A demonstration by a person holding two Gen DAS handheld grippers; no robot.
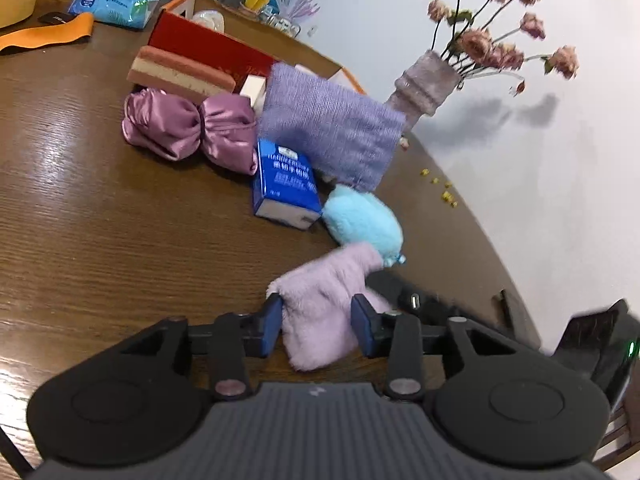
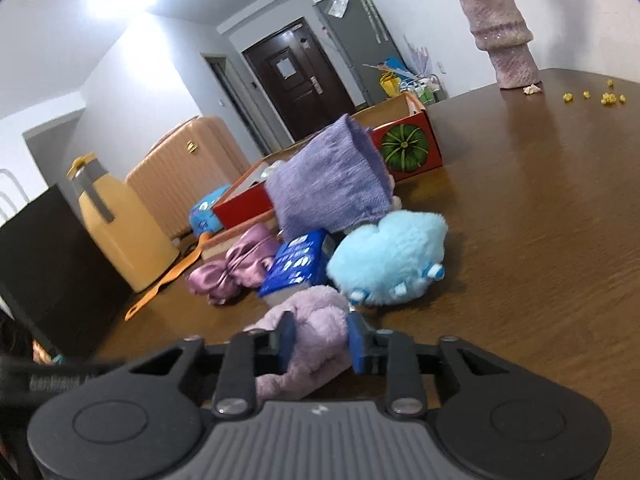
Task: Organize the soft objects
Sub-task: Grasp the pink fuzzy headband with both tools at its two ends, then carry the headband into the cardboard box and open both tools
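Note:
A fluffy pale-pink cloth (image 1: 320,300) lies on the brown table, and both grippers hold it. My left gripper (image 1: 318,312) is shut on one end. My right gripper (image 2: 322,330) is shut on the same pink cloth (image 2: 316,320). Behind it lie a light-blue plush toy (image 1: 362,220) (image 2: 390,256), a blue tissue pack (image 1: 284,184) (image 2: 296,264), a purple knitted cloth (image 1: 332,124) (image 2: 328,188), a mauve satin bow (image 1: 188,128) (image 2: 232,268) and a pink-and-cream sponge (image 1: 180,72).
A red open box (image 1: 208,44) (image 2: 404,148) stands behind the pile. A pink vase of dried flowers (image 1: 424,84) (image 2: 504,40) stands by the wall, with yellow crumbs (image 2: 596,98) near it. An orange strap (image 1: 48,36), a blue wipes pack (image 1: 116,0) and an orange jug (image 2: 116,220) lie at the far side.

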